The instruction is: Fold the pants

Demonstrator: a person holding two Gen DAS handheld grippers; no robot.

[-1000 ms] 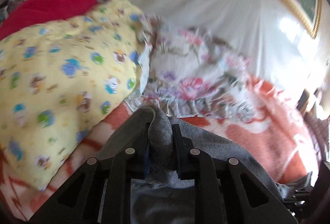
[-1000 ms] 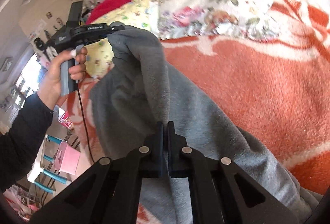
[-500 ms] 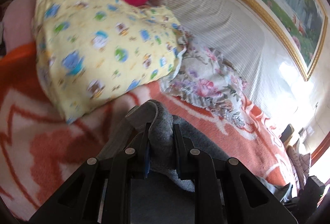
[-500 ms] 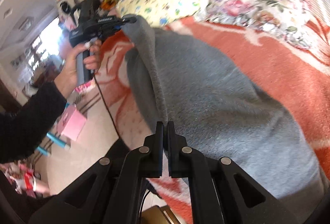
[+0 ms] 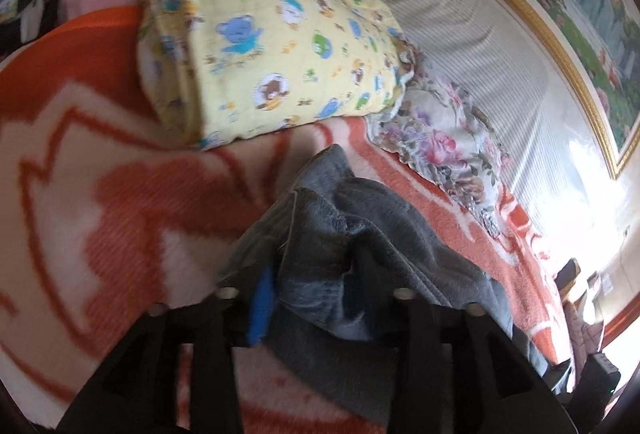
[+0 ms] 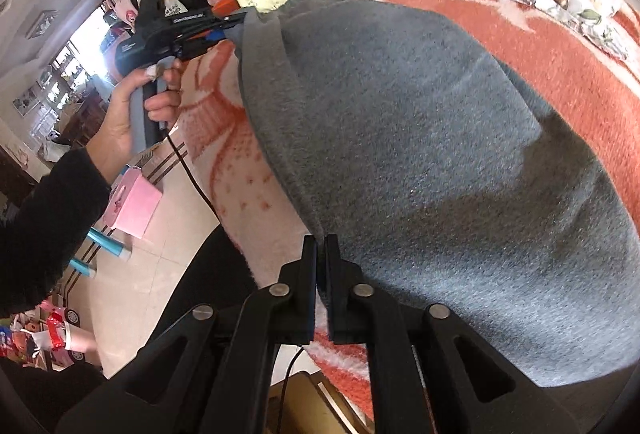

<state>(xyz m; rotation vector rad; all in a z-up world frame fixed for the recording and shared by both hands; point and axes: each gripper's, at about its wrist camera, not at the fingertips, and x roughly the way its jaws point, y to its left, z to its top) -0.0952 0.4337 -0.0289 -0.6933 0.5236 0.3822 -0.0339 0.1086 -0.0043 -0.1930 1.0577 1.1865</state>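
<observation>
Lowered onto the blanket (image 6: 568,46), gray pants (image 6: 440,138) run claw to claw: left claw (image 5: 316,274) just spreading, right claw (image 6: 321,266) pinching.

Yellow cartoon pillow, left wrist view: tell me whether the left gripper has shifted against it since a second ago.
Yes. The left gripper has come down and away from the yellow pillow; its jaws have just been opening.

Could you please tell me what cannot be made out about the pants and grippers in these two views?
- Left wrist view: the left gripper, jaws just opened; the bunched grey fleece pants hide its fingertips.
- Right wrist view: the pants' far end, cut off at the lower right edge.
- Right wrist view: the right gripper hides the pinched hem.
</observation>
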